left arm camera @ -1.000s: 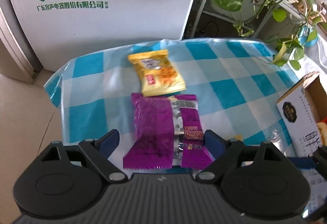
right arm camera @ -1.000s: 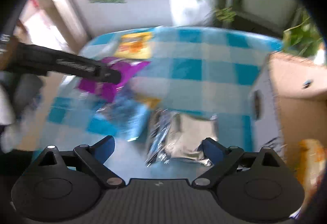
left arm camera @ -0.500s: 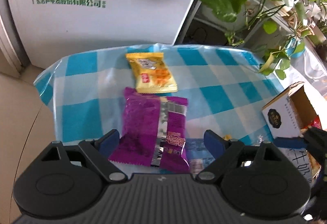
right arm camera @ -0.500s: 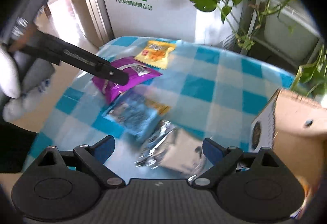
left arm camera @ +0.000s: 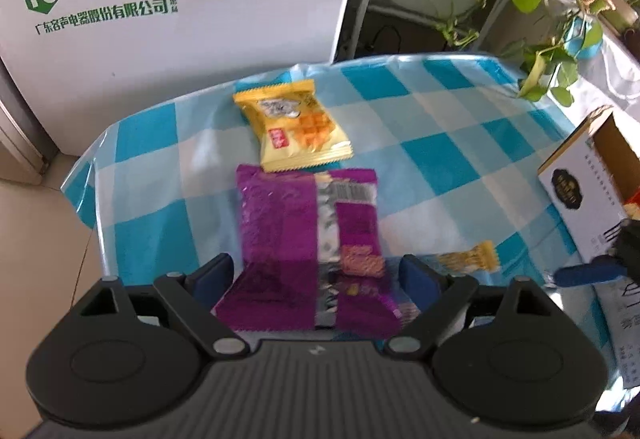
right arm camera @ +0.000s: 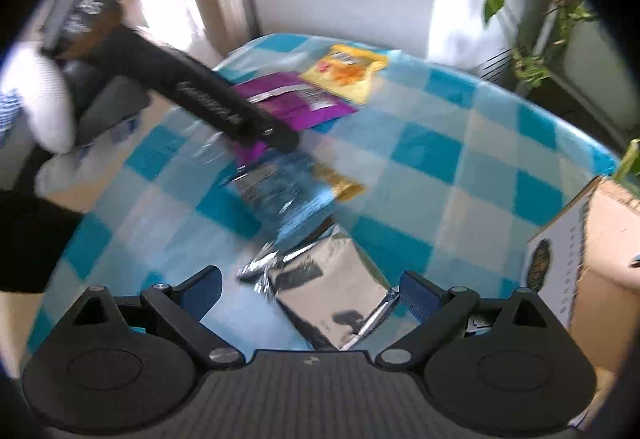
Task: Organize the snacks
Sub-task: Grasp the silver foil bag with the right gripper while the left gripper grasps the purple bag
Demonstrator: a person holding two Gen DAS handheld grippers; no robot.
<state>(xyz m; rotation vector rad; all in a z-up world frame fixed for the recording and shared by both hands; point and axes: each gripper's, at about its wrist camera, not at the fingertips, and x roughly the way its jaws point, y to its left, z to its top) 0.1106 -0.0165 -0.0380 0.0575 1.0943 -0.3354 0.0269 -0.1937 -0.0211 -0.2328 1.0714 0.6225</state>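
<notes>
Two grippers, both spread: left gripper [left arm camera: 316, 275] straddling the purple packet [left arm camera: 308, 251], pads clear; right gripper [right arm camera: 310, 289] over the silver packet [right arm camera: 332, 287]; yellow packet [left arm camera: 294, 125] beyond, checked tablecloth [left arm camera: 440, 143].

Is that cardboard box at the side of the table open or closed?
Open. The cardboard box shows its brown inside past the printed white wall, with something orange-red in it; no lid covers the top.
</notes>
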